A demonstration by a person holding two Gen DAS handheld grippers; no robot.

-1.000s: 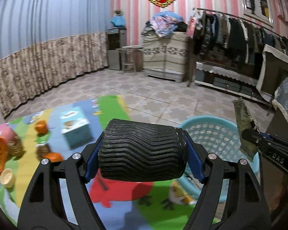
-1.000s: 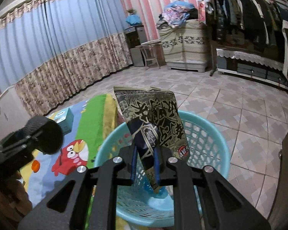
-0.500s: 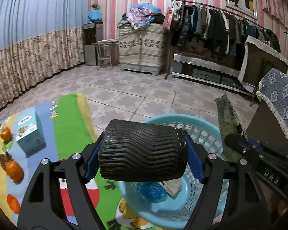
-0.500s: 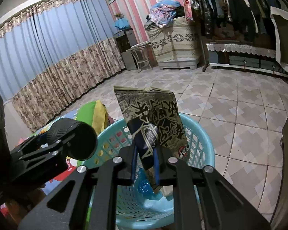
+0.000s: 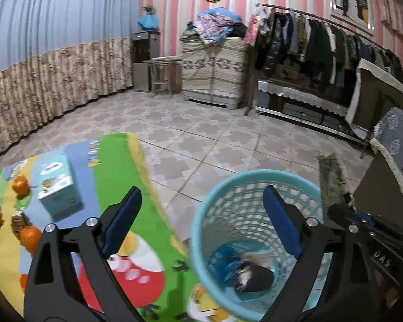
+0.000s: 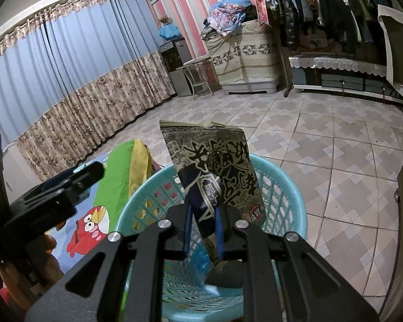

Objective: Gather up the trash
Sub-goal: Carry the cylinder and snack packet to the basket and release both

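Fingers of our left gripper (image 5: 201, 214) are opening, nothing between them, above the basket (image 5: 201, 230) where a dark roll (image 5: 258, 277) lies; our right gripper (image 6: 202, 224) pinches a snack wrapper (image 6: 217, 166) over the basket.

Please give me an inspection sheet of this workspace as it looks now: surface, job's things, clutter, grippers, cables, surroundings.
Surface: colourful play mat on tiled floor.
Job's things: teal basket holding a black object and blue wrapper; snack packet above the basket.
Clutter: light blue box and oranges on the mat.
Grippers: left gripper jaws opening, nothing between them; right gripper shut on the snack packet.
Cables: nothing seen.
Surroundings: curtain, clothes rack, covered cabinet.
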